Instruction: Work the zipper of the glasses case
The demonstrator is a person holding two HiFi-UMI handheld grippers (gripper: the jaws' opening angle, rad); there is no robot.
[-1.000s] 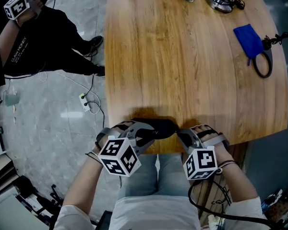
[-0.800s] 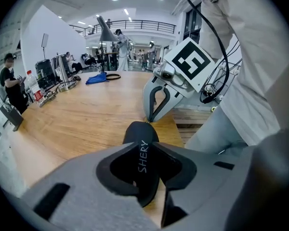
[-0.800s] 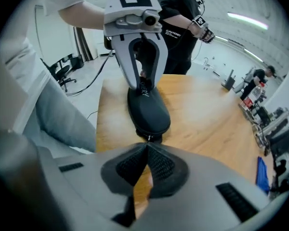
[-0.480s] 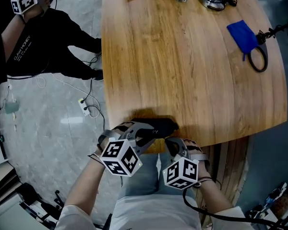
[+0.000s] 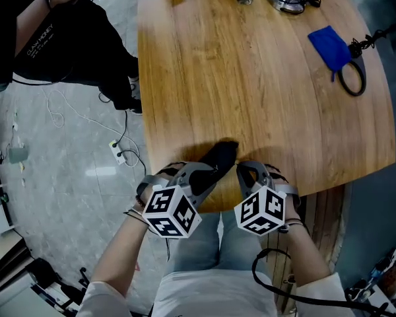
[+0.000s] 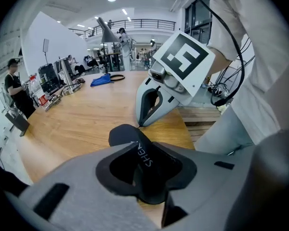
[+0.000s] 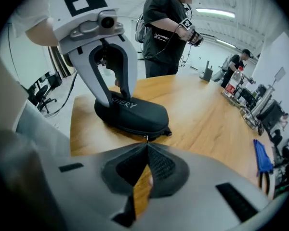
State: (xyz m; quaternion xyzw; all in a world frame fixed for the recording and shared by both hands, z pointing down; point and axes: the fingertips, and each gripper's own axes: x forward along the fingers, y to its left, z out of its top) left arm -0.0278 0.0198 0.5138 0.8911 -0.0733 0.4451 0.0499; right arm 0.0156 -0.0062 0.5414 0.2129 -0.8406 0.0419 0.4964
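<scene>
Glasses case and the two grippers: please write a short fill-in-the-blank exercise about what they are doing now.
The left gripper is shut on the ____ glasses case.
The case lies near the edge of a ____ table.
The right gripper pinches the zipper pull of the ____.
Far across the table lies a ____ cloth.
Missing words: black; wooden; case; blue.

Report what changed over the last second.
The glasses case swung from lying along the table edge to pointing away from it. The right gripper drew back, then returned, jaws now shut on the zipper pull. The left gripper stayed clamped on the case.
</scene>
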